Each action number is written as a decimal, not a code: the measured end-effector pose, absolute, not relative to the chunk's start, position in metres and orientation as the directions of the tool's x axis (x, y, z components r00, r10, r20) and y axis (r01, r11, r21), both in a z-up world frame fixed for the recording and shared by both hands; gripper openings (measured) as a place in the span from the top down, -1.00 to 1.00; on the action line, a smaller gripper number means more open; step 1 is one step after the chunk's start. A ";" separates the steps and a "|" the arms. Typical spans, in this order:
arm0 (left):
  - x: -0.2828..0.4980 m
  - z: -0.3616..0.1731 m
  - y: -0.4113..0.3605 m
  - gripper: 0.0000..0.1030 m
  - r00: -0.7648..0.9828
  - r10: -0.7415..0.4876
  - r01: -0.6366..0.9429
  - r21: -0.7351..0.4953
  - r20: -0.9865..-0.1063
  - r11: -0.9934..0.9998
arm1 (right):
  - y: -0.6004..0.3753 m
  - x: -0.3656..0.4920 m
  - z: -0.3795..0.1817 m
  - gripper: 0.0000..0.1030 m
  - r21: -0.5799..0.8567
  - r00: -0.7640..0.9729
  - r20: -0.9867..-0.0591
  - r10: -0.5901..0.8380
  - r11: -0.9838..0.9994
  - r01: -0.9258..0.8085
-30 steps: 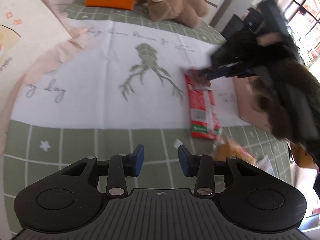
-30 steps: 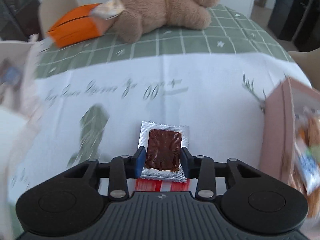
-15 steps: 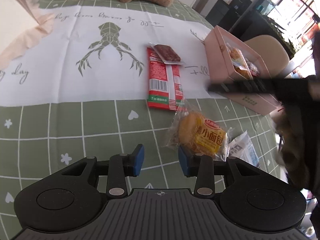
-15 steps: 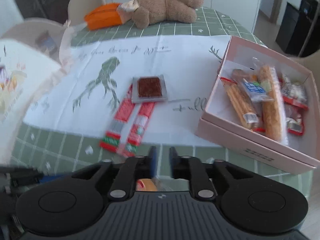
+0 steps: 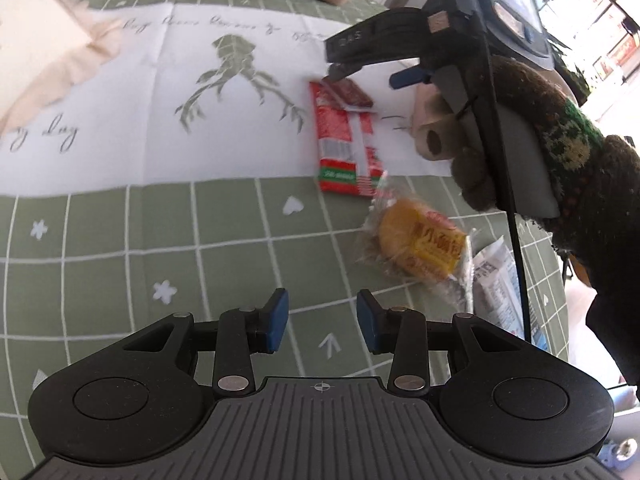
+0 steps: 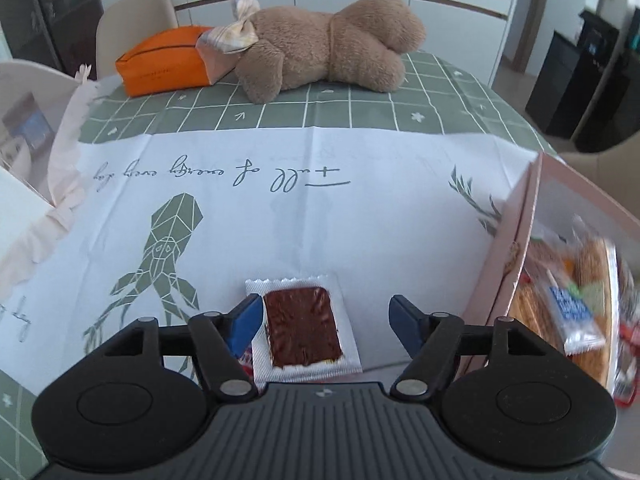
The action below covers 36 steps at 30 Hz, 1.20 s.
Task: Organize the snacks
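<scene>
Right wrist view | right tool (image 6: 326,316) jaws spread, straddling brown foil snack packet (image 6: 303,330) | packet's long axis along fingers | pink box (image 6: 516,256) just right of packet | right tool nearer than left.

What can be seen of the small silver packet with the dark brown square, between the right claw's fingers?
The silver packet is a flat, square foil-like sachet with crimped, zigzag edges and a clear window showing a dark brown, glossy slab. It lies flat, its near end overlapping the red snack packs, on the white printed cloth. The right claw is open around it; the left pad looks to be at or near its edge, the right pad stands clear. The pink box sits apart, to its right.
</scene>
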<state>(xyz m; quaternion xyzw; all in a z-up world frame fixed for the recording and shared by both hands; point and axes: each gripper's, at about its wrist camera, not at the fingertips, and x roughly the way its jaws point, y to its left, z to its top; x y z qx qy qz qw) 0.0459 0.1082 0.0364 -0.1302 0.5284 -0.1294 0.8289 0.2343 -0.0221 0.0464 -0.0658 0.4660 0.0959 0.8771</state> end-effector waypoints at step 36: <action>0.058 0.043 0.055 0.18 0.397 -0.470 0.096 -0.473 -0.789 0.876 | -0.138 0.079 0.050 0.94 0.180 0.408 -0.878 0.249 0.963 -0.200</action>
